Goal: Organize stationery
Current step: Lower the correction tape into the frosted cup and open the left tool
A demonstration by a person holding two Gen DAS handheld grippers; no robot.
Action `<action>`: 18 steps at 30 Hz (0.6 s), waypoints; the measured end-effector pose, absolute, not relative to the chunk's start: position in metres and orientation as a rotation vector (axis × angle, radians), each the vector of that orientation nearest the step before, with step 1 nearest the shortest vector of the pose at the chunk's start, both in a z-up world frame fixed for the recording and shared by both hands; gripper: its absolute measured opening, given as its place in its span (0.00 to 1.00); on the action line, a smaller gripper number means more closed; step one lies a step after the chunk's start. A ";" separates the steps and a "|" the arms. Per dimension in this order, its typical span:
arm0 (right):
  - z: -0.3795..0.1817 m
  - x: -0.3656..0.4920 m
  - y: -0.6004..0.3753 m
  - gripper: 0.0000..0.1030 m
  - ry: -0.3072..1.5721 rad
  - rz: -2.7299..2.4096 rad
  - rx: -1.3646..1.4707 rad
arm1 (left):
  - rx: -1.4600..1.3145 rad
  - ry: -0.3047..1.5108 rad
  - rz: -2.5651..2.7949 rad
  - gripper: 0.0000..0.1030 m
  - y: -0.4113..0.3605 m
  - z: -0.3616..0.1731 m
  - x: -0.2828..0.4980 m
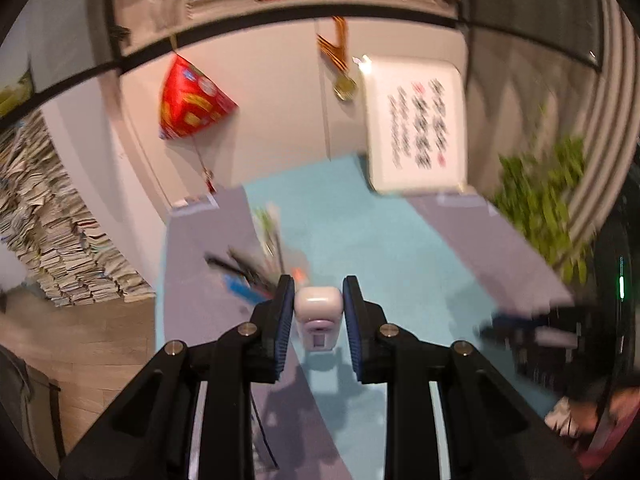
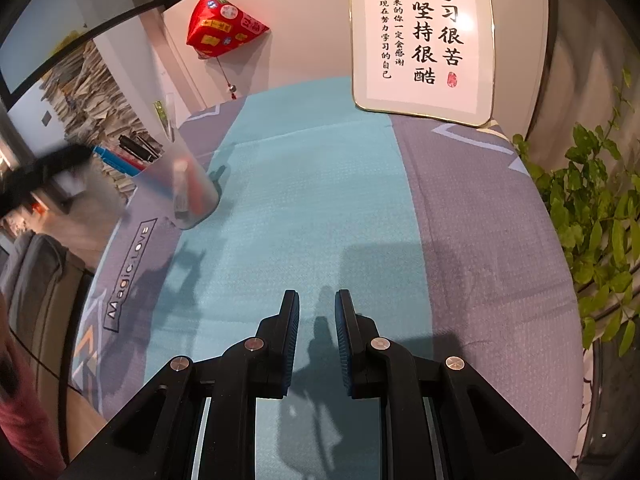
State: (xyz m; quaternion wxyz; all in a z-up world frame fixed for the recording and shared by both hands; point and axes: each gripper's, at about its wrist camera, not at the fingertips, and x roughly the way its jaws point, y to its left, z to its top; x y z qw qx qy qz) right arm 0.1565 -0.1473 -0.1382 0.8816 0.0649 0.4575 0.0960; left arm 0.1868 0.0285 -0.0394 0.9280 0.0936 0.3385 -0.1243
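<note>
My left gripper [image 1: 319, 294] is shut on a small white and lilac stationery item [image 1: 319, 316], perhaps a correction tape, held above the teal and grey desk mat [image 1: 360, 232]. Just beyond it stands a clear pen cup [image 1: 268, 256] with several pens; the view is blurred. In the right wrist view the same frosted cup [image 2: 188, 188] stands at the mat's left edge, with the left gripper [image 2: 44, 172] a dark blur beside it. My right gripper [image 2: 317, 308] is open and empty, low over the teal strip of the mat [image 2: 320, 184].
A framed calligraphy board [image 2: 422, 40] leans on the back wall. A red hanging ornament [image 2: 224, 26] is at the back left. A leafy plant [image 2: 600, 216] stands at the right edge. Stacked papers [image 2: 92, 96] lie to the left.
</note>
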 end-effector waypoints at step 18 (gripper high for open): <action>-0.142 0.159 -0.162 0.17 0.958 0.180 0.174 | 0.135 0.811 -0.086 0.23 0.033 -0.067 0.256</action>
